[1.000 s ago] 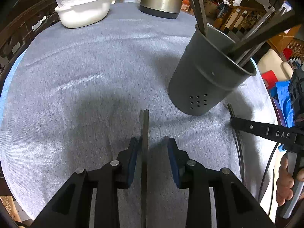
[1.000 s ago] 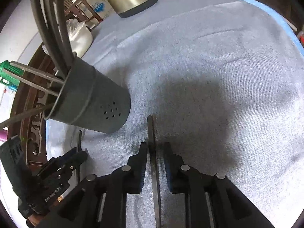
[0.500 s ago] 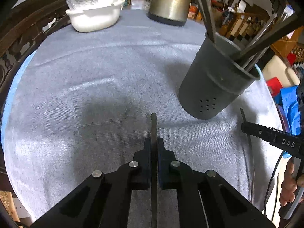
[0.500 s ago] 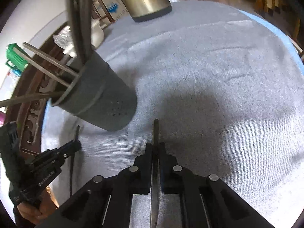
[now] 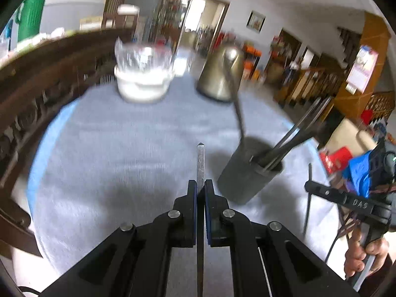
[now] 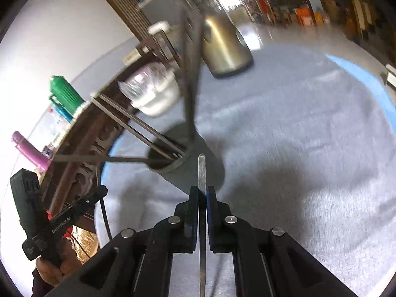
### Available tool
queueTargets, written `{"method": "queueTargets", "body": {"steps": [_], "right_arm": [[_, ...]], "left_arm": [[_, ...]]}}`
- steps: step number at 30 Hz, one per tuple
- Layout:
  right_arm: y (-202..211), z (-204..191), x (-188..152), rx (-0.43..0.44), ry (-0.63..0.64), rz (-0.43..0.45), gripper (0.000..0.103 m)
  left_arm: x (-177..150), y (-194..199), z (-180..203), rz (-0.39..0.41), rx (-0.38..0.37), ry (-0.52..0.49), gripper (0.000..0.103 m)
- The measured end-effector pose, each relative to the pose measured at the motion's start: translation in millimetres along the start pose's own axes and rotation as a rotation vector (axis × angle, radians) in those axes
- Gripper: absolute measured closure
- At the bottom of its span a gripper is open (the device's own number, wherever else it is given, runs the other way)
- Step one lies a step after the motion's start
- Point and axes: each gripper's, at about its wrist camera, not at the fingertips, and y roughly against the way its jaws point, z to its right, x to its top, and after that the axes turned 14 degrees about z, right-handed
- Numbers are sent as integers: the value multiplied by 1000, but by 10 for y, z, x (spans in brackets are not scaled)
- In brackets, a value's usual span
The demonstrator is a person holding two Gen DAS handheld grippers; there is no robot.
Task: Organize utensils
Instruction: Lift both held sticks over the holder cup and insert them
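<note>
My left gripper (image 5: 200, 189) is clenched on a flat metal utensil handle (image 5: 200, 159) with a pointed tip, clear of the table. My right gripper (image 6: 202, 195) clamps a second flat metal handle (image 6: 201, 170), round-tipped, whose tip overlaps the holder's wall in that view. The left view alone shows my right hand (image 5: 366, 255) on its tool. The right view alone shows a green bottle (image 6: 64, 93) and a purple bottle (image 6: 28, 151) beyond the table. The dark grey cylindrical utensil holder (image 5: 245, 180) stands upright on the grey woven tablecloth (image 5: 118, 153), thin dark utensils (image 5: 292, 141) leaning out. Behind it are a brushed-metal kettle (image 5: 222, 74) and a white bowl (image 5: 143, 84) lined with clear plastic.
</note>
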Motion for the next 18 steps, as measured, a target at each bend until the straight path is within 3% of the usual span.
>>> {"method": "queueTargets", "body": {"steps": [9, 18], "right_arm": [[521, -310, 185, 62, 45, 207, 96], [776, -432, 327, 70, 49, 322, 96]], "left_arm": [[332, 515, 134, 243, -51, 30, 97], [507, 714, 218, 303, -66, 33, 97]]}}
